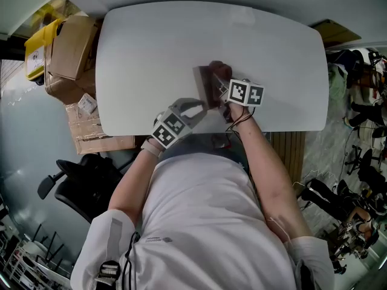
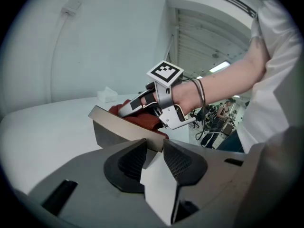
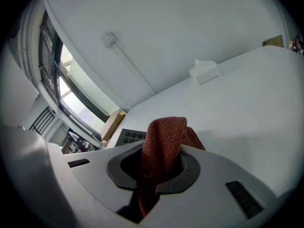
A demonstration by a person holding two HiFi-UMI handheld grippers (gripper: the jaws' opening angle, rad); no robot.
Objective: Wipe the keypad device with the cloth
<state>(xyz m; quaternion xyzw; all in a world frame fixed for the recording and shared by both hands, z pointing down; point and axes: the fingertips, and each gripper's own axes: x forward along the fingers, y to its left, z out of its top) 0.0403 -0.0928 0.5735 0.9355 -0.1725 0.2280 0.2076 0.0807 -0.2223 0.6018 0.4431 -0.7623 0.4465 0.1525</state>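
The device [image 1: 204, 84] sits on the white table [image 1: 151, 53], close to the near edge and about midway along it. The person leans over it with a gripper in each hand.

The left gripper [image 1: 196, 106] comes in from the near-left. In the left gripper view, its jaws [image 2: 154, 156] are clamped on the device's [image 2: 121, 129] nearest corner, with the ribbed pads pressed against either side of it. From there the device shows a flat tan top face and a grey side wall.

The right gripper [image 1: 221, 86] reaches in from the near-right, with its marker cube just right of the device. Its jaws [image 3: 159, 167] are closed tight on the red cloth [image 3: 164, 137], which bunches up out of them in a folded hump. In the head view the cloth [image 1: 219, 70] lies over the device's far right part. In the left gripper view the cloth [image 2: 140, 120] rests on the top face, under the right gripper [image 2: 142, 103]. Rows of dark round keys [image 3: 129, 136] show just left of the cloth in the right gripper view.

A small white block [image 3: 204, 71] stands near the tabletop's far edge, well apart from the device. Cardboard boxes [image 1: 69, 47] are stacked on the floor off the table's left edge, and a black chair [image 1: 78, 183] stands nearer the person.
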